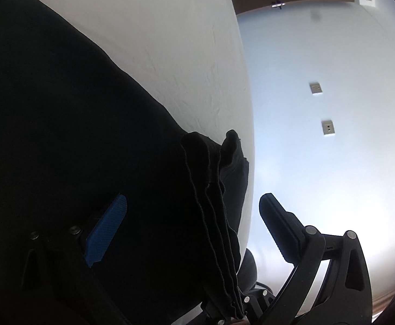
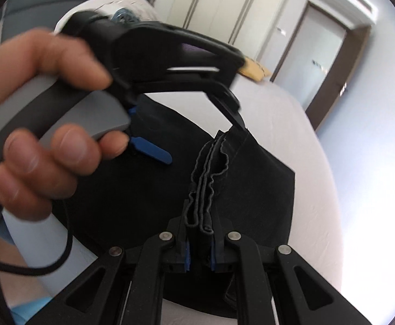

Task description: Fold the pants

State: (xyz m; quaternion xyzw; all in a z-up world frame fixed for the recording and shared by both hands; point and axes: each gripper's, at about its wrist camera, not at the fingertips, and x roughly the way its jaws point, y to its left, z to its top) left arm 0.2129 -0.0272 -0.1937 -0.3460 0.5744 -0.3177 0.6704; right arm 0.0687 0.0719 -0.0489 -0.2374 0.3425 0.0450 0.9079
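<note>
Black pants (image 1: 62,108) lie on a white bed sheet (image 1: 170,40). In the left wrist view my left gripper (image 1: 194,230) is open, its blue pads (image 1: 106,230) wide apart, with a bunched layered edge of the pants (image 1: 216,203) running between them. In the right wrist view my right gripper (image 2: 199,254) is shut on that stacked edge of the pants (image 2: 205,189). The left gripper (image 2: 197,124), held by a hand (image 2: 48,124), hovers just beyond it, open, one blue pad (image 2: 154,153) showing.
The bed's edge (image 1: 249,135) runs close to the pants, with a pale wall and two sockets (image 1: 327,127) beyond. Wardrobe doors (image 2: 224,13), a doorway (image 2: 319,62) and a yellowish item (image 2: 254,70) at the bed's far side show in the right wrist view.
</note>
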